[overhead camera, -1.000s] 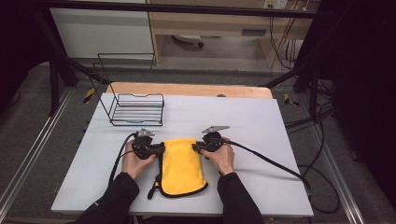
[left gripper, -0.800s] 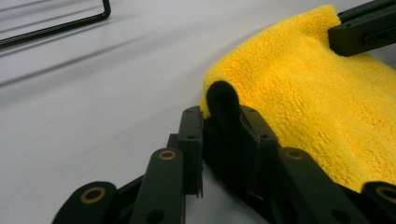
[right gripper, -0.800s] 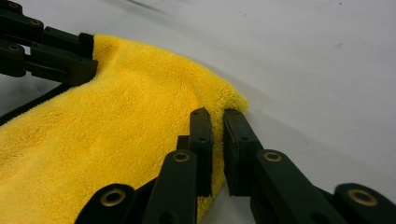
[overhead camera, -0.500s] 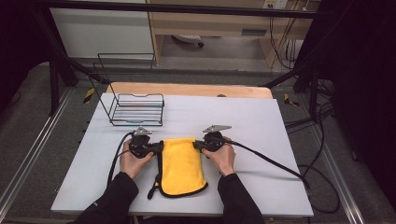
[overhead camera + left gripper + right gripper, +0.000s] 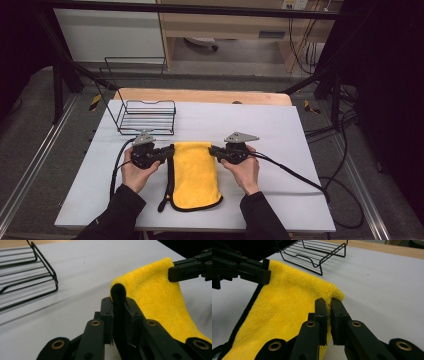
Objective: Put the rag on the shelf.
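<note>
Since both grippers have a far corner of the yellow cloth point(image 5: 194, 175) pinched, my guess is the step is a fold or a lift-and-lay, so here's how I'd play it. The left gripper point(image 5: 119, 305) is clamped tight on the black-trimmed corner, trim poking up between the jaws. The right gripper point(image 5: 328, 307) is closed on the opposite corner, though only a thin bit of edge seems caught there, so that one could slip. I'd lift both corners together at the same height, keep the far edge taut but not stretched, and move both hands at one pace so the cloth doesn't skew.

The cloth lies flat on the white table point(image 5: 280, 130), lengthwise toward the person, near end close to the table edge with a black loop hanging off its left corner. That loop could snag or drag under the fold.

Farther out, a black wire rack point(image 5: 147, 116) sits just behind the left gripper, near but not touching. Swing forward and the left jaws could clip it. The right side looks open apart from trailing cables.
</note>
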A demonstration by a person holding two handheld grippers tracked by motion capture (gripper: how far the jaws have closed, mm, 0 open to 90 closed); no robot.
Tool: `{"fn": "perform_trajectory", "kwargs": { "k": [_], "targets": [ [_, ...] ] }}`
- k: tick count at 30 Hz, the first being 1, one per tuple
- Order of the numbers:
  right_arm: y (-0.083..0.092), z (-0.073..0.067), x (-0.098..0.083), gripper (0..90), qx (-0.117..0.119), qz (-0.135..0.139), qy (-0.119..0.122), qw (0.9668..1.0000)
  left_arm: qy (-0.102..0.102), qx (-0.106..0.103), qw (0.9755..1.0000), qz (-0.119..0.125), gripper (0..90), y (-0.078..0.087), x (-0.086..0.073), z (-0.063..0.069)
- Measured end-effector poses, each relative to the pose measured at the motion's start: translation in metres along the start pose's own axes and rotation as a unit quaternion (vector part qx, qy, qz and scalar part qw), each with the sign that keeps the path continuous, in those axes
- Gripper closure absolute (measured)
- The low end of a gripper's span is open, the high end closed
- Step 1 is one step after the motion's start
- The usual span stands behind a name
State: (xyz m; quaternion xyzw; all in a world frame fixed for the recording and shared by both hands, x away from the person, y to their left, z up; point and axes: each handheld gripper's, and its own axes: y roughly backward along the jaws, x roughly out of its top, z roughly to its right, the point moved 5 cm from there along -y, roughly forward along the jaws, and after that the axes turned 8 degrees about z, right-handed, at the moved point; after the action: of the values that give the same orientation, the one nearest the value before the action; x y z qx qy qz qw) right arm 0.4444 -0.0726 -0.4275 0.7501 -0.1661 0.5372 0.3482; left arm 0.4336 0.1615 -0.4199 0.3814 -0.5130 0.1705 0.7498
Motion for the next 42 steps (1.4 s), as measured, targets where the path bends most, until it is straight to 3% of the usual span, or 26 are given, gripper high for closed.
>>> {"fn": "perform_trajectory", "kwargs": {
  "k": [3, 11, 19, 31, 37, 42],
  "targets": [
    [0.006, -0.002, 0.004, 85.2, 0.001, 0.013, 0.011, 0.9999, -0.005, -0.002, 0.9999, 0.011, 78.6, 0.004, 0.005, 0.005],
    [0.020, -0.008, 0.016, 85.4, 0.004, 0.041, 0.012, 0.9991, -0.010, -0.009, 0.9992, 0.037, 78.8, 0.015, 0.018, 0.013],
    [0.031, -0.016, 0.030, 85.5, 0.001, 0.071, 0.027, 0.9971, -0.020, -0.009, 0.9973, 0.070, 78.8, 0.028, 0.031, 0.021],
    [0.041, -0.026, 0.052, 85.6, 0.000, 0.106, 0.051, 0.9931, -0.040, -0.006, 0.9931, 0.111, 78.9, 0.045, 0.049, 0.028],
    [0.042, -0.030, 0.060, 85.6, 0.000, 0.119, 0.056, 0.9913, -0.043, -0.003, 0.9908, 0.128, 78.9, 0.051, 0.057, 0.027],
    [0.043, -0.036, 0.070, 85.7, -0.005, 0.140, 0.066, 0.9879, -0.046, 0.000, 0.9879, 0.148, 78.9, 0.058, 0.063, 0.025]
  ]
}}
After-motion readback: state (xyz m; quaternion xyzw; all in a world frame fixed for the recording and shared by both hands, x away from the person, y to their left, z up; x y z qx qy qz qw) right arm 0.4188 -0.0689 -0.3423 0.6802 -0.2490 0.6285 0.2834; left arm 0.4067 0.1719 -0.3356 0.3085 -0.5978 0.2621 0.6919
